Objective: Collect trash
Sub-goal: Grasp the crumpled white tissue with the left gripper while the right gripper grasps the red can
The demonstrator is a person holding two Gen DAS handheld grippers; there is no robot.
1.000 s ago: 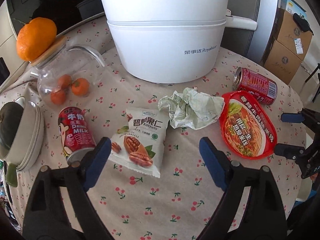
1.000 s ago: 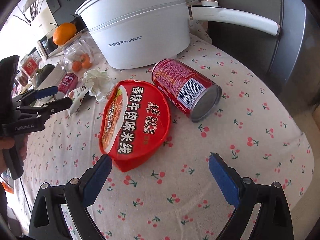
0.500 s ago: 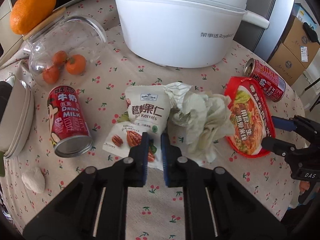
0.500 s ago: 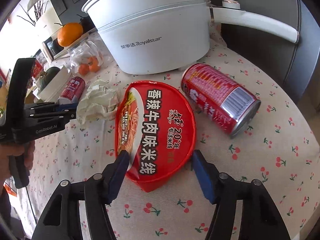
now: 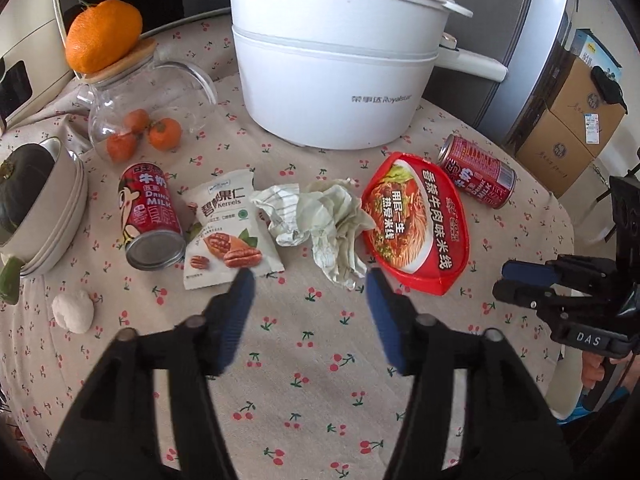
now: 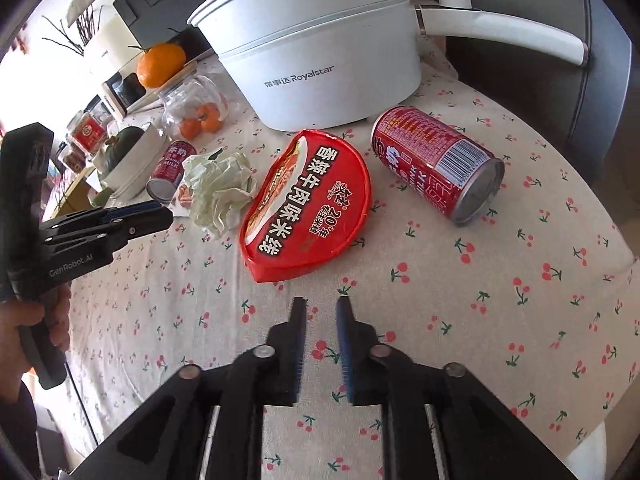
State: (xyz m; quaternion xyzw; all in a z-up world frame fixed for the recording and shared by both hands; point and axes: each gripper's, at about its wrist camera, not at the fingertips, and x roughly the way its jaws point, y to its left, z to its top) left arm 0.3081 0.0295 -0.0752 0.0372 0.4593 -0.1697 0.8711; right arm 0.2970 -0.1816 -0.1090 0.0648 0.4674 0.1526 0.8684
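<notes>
On the cherry-print tablecloth lie a crumpled paper [image 5: 320, 224], a pecan snack bag [image 5: 226, 228], a red noodle bowl [image 5: 416, 220], a tipped milk can [image 5: 148, 216] at the left and a second tipped can [image 5: 478, 170] at the right. My left gripper [image 5: 306, 286] is open and empty, just short of the crumpled paper. In the right wrist view my right gripper [image 6: 322, 306] is nearly shut and empty, a little short of the noodle bowl [image 6: 308, 200], with the second can [image 6: 440, 160] to its right and the paper [image 6: 220, 192] to its left.
A big white Royalstar pot [image 5: 332, 64] stands behind the trash. A glass jar of small oranges [image 5: 140, 120] with an orange on its lid, stacked bowls [image 5: 40, 216] and a white lump [image 5: 74, 312] are at the left. Cardboard boxes [image 5: 572, 120] stand off the table's right.
My left gripper was open, shut half a second ago near the snack bag, and has opened again and pulled back. My right gripper has closed from wide open to nearly shut and backed off from the bowl.
</notes>
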